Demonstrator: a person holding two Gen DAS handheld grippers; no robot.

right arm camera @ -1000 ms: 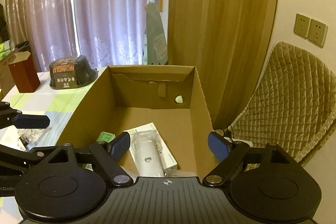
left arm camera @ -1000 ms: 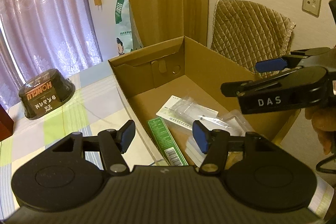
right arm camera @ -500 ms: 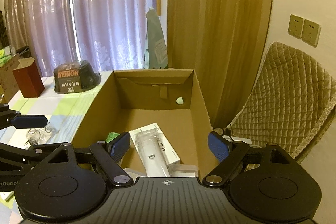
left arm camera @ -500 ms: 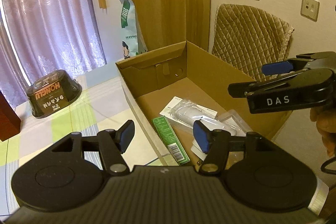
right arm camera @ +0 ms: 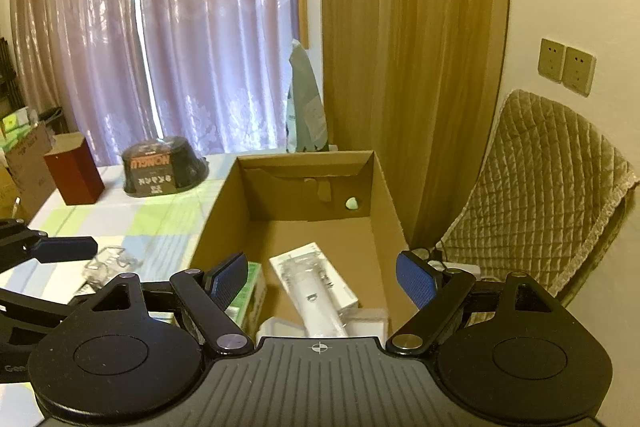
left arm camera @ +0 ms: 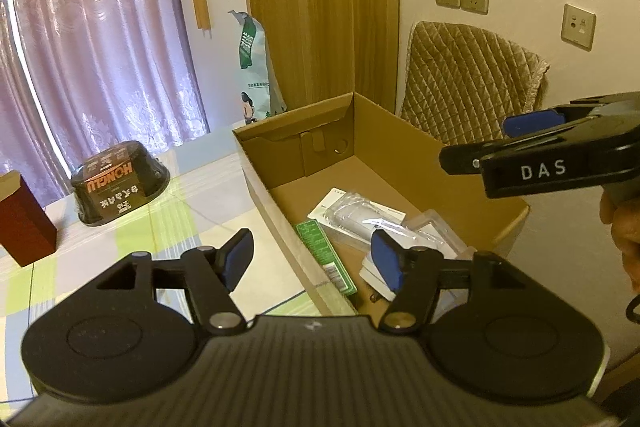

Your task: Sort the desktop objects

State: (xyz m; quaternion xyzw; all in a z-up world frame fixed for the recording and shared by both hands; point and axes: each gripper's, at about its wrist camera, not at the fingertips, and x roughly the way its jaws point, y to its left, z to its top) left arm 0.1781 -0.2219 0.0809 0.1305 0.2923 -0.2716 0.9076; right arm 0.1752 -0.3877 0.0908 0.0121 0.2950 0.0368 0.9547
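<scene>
Several packets are seen lying in the cardboard box [right arm camera: 384, 211]: a green carton [left arm camera: 325, 257], a white box under a clear tube pack [right arm camera: 316, 283], and a plastic tray [left arm camera: 434, 233]. All are judged light, slippery and easily crushed, best taken by the stiff edges. Both tools, left [left arm camera: 316, 259] and right [right arm camera: 324, 277], are held spread and empty above the checked surface [left arm camera: 120, 227], where a black tub [right arm camera: 160, 167] and red box [right arm camera: 74, 171] stand far left by curtains.

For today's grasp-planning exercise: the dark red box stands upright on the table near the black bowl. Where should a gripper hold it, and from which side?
Grip the dark red box across its two flat side faces, near the top, coming from above. It stands upright, and the black bowl sits apart from it, so those faces look reachable.
</scene>
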